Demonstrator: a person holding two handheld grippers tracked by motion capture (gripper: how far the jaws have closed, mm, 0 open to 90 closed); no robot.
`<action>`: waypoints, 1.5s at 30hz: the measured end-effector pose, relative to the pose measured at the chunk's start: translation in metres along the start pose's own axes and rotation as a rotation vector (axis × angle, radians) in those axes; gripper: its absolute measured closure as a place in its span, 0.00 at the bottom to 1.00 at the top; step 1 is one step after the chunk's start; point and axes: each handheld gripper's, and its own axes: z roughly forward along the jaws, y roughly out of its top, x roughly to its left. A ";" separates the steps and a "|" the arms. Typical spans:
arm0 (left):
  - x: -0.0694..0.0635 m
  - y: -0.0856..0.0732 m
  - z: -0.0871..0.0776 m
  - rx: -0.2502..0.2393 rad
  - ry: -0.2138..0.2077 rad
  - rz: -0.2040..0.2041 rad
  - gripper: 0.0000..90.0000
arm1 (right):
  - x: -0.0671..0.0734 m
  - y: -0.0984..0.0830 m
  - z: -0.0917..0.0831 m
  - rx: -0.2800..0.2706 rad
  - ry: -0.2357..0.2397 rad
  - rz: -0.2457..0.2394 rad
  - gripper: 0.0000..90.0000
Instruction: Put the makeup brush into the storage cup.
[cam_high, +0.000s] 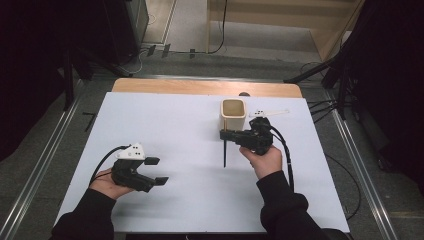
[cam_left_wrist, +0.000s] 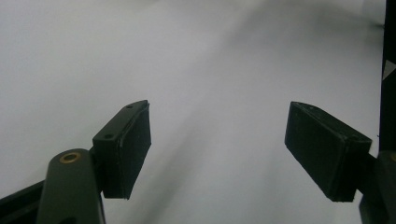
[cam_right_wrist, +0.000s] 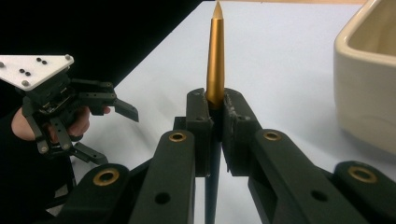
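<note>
The pen (cam_right_wrist: 215, 56), gold at its pointed end and dark along the rest of its barrel, is pinched between the jaws of the right gripper (cam_right_wrist: 215, 126); in the high view the pen (cam_high: 225, 150) shows as a thin dark stick just in front of the cream holder (cam_high: 233, 115), running from beside the holder's near wall back toward the person; the right gripper (cam_high: 229, 134) sits just to the right of the holder's near corner, its jaws closed tight on the pen, the person's right hand (cam_high: 264, 159) wrapped around its body; the holder (cam_right_wrist: 369, 74) is a square, open-topped cup, standing upright on the white table (cam_high: 190, 150) toward the far edge; well to the left of the holder and nearer the person, the left gripper (cam_high: 156, 171) rests in the left hand (cam_high: 107, 186), jaws spread wide with nothing between them; from its own camera the left gripper (cam_left_wrist: 217, 149) has bare white tabletop (cam_left_wrist: 210, 70) between its black pads (cam_left_wrist: 135, 144).
</note>
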 end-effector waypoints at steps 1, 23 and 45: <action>0.000 0.000 0.000 0.000 -0.001 -0.001 0.26 | 0.000 0.002 -0.001 0.000 -0.002 0.003 0.93; 0.001 0.000 0.000 -0.006 -0.007 -0.001 0.26 | -0.004 0.032 -0.011 -0.029 -0.049 -0.017 0.93; 0.000 0.000 0.001 0.002 -0.014 0.005 0.26 | -0.009 0.068 -0.024 -0.072 -0.117 -0.035 0.93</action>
